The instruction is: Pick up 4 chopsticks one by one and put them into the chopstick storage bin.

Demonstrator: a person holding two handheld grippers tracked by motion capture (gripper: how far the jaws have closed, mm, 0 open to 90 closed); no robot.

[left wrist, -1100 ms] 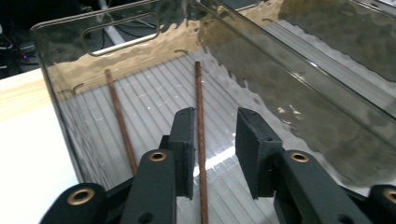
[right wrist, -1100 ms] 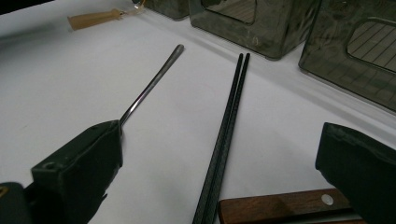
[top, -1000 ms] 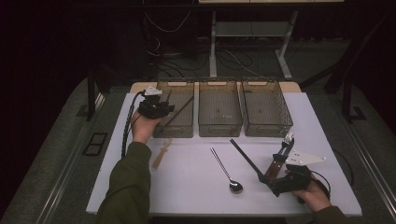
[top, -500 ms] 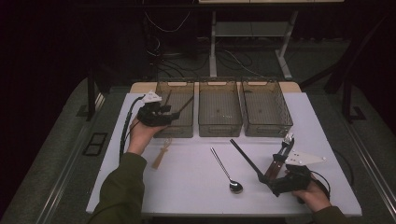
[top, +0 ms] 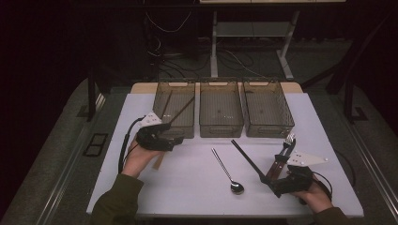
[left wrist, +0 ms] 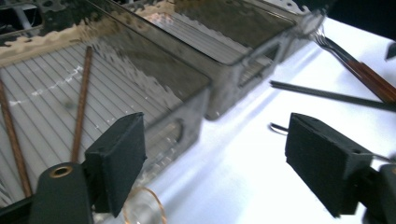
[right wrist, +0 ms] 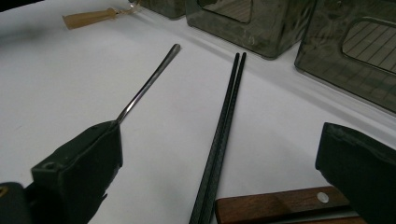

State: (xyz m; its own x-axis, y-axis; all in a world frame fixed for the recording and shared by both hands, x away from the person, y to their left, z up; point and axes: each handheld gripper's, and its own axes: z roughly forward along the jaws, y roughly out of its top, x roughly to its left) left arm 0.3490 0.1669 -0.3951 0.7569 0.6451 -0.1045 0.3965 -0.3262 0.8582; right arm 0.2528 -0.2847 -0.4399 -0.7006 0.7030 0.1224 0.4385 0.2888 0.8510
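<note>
Your left gripper (top: 176,139) is standing with jaws wide and empty, having just been opening. Your right gripper (right wrist: 219,177) is straddling the black chopsticks (right wrist: 223,130) open, unclamped. They look light, stiff and slick; clamp both mid-length, squarely between the jaws.

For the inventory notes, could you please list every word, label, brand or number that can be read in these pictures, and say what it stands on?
None: no readable text anywhere.
The three bins, the spoon, the black chopsticks, the wooden-handled fork and both grippers, left gripper and right gripper, carry no print that can be made out.
</note>
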